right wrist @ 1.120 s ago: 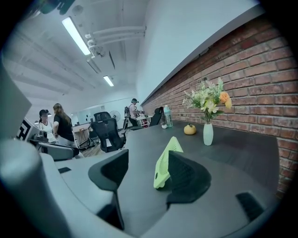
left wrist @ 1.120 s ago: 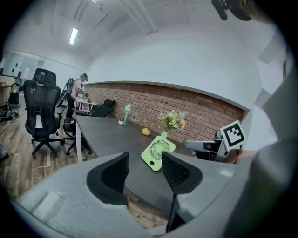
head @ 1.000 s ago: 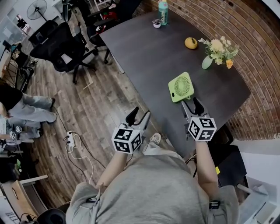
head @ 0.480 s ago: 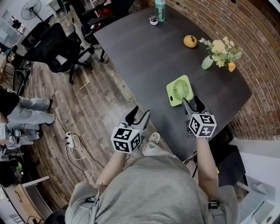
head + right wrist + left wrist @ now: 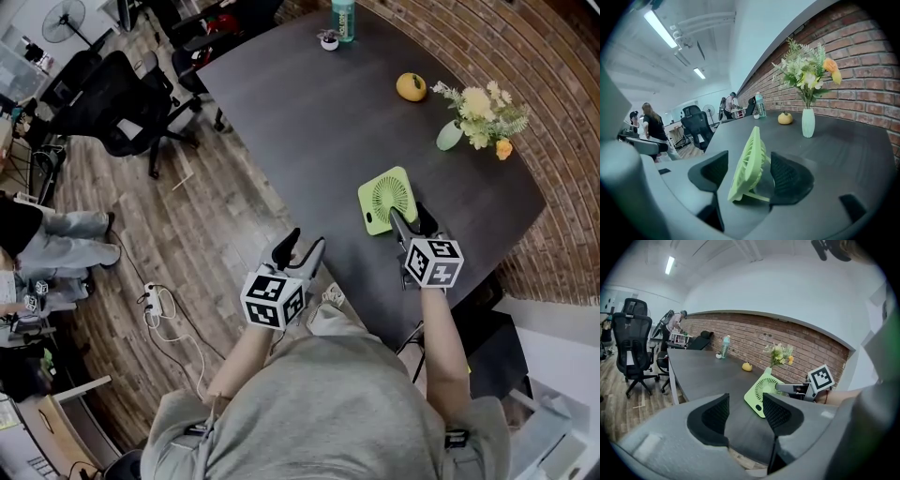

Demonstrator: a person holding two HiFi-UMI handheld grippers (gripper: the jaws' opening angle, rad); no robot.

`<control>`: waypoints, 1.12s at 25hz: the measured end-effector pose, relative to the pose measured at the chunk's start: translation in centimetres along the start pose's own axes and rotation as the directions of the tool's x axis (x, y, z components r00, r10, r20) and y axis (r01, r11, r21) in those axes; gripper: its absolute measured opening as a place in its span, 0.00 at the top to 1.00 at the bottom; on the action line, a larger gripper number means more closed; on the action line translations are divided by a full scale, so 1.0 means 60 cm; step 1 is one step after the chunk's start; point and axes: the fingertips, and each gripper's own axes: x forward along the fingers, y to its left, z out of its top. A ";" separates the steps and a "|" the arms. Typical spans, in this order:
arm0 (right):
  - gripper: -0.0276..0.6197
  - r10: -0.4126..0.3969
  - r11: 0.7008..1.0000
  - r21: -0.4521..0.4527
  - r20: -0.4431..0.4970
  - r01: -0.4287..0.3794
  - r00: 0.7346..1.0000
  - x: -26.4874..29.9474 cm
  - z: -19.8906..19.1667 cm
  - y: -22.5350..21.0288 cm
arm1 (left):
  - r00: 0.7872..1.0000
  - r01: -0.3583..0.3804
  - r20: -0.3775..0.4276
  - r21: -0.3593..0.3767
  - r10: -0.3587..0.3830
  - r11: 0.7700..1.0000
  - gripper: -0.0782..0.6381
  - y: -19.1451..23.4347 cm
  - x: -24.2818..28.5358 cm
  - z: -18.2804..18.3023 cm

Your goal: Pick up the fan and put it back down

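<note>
Right gripper (image 5: 749, 176) with jaws spread on both sides of the green fan (image 5: 747, 159), not pinching it yet.

The fan stands tilted on its wire foot near the table's (image 5: 309, 112) close edge, so its thin edge points into the open jaws; I judge this is to grasp it across the flat faces. The left gripper (image 5: 745, 413), also spread and holding nothing, hangs beside the table over the wooden floor (image 5: 187, 234). Farther on the dark table are a vase of flowers (image 5: 450, 134), an orange fruit (image 5: 410, 87) and a bottle (image 5: 343, 19), along a brick wall (image 5: 506, 47).
</note>
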 end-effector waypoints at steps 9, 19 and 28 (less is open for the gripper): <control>0.55 0.034 0.999 0.023 -0.035 -0.033 0.999 0.043 -0.015 -0.006 | 1.000 -0.004 -0.025 -0.003 0.004 1.000 0.60 0.008 0.022 -0.003; 0.55 0.043 0.998 0.037 -0.051 -0.041 0.998 0.066 -0.026 -0.009 | 0.999 -0.004 -0.042 -0.005 0.004 1.000 0.60 0.006 0.033 -0.009; 0.56 0.048 0.997 0.062 -0.058 -0.045 0.997 0.073 -0.031 -0.011 | 0.999 -0.008 -0.054 -0.004 0.008 1.000 0.60 0.004 0.034 -0.015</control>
